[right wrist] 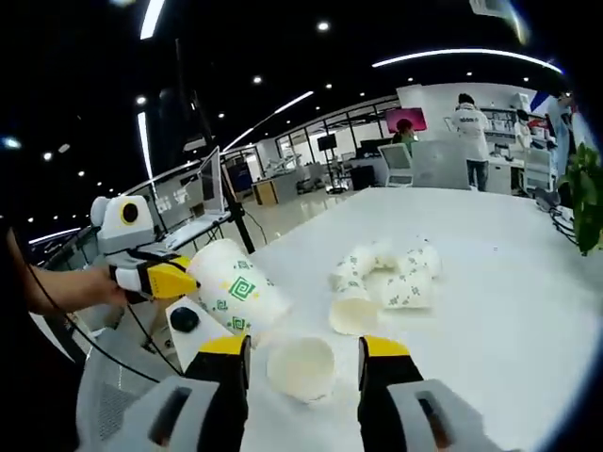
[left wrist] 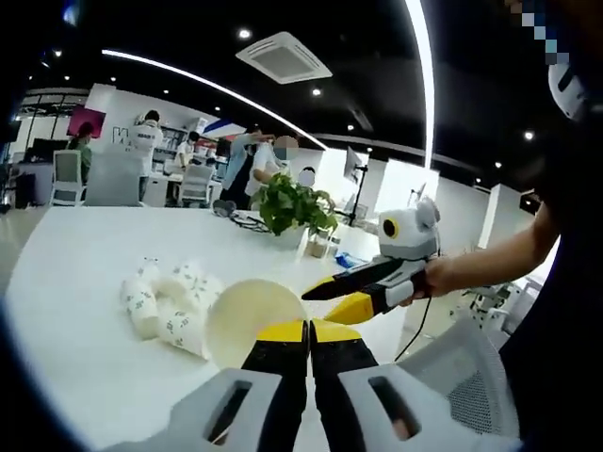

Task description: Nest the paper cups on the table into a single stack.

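Note:
My left gripper (left wrist: 309,328) is shut on the rim of a white paper cup (left wrist: 247,320) with green print, whose cream inside faces me. In the right gripper view the same cup (right wrist: 236,290) hangs tilted above the table edge, held by the left gripper (right wrist: 184,278). A second cup (right wrist: 301,367) lies on its side with its mouth toward me, between the open jaws of my right gripper (right wrist: 303,350); there are gaps on both sides. Several more cups lie in a loose pile (right wrist: 386,278) on the white table (right wrist: 509,311), also seen as a pile (left wrist: 165,301). The right gripper (left wrist: 318,303) reaches in open, just right of the held cup.
A potted plant (left wrist: 297,202) and cables stand at the table's far side. A white chair back (left wrist: 462,367) is near the table edge. A white box with a black knob (right wrist: 184,320) sits below the held cup. People and desks are far behind.

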Tool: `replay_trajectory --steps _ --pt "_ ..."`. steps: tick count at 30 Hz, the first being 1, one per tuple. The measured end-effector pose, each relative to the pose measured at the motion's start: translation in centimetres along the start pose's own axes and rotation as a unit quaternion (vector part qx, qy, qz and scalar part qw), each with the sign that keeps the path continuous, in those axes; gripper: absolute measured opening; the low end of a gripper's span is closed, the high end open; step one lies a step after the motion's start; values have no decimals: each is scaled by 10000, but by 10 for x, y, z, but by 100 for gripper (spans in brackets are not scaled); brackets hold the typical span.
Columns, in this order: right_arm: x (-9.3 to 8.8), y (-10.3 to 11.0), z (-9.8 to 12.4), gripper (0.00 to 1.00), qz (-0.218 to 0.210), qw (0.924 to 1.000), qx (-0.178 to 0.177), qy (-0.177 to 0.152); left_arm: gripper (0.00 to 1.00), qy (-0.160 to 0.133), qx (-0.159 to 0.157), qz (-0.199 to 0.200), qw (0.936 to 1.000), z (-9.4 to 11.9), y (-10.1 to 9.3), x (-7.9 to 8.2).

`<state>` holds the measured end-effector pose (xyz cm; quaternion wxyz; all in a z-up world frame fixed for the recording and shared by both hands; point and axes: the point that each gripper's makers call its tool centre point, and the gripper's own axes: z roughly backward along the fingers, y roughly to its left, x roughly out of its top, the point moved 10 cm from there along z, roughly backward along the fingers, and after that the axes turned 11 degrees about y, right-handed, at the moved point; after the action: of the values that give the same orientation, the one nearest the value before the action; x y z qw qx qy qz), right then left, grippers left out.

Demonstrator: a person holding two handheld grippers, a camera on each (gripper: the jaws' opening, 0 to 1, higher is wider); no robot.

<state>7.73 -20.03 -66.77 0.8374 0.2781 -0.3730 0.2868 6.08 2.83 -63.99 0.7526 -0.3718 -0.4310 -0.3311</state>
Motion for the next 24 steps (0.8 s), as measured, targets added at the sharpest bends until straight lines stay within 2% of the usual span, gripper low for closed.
replay_trajectory --steps 15,24 --pt "-11 -2 3 62 57 9998 -187 58 0 443 -43 -417 9981 -15 -4 6" --pt "-19 -1 3 63 86 9996 -223 161 0 804 -42 -653 9946 -25 -1 4"
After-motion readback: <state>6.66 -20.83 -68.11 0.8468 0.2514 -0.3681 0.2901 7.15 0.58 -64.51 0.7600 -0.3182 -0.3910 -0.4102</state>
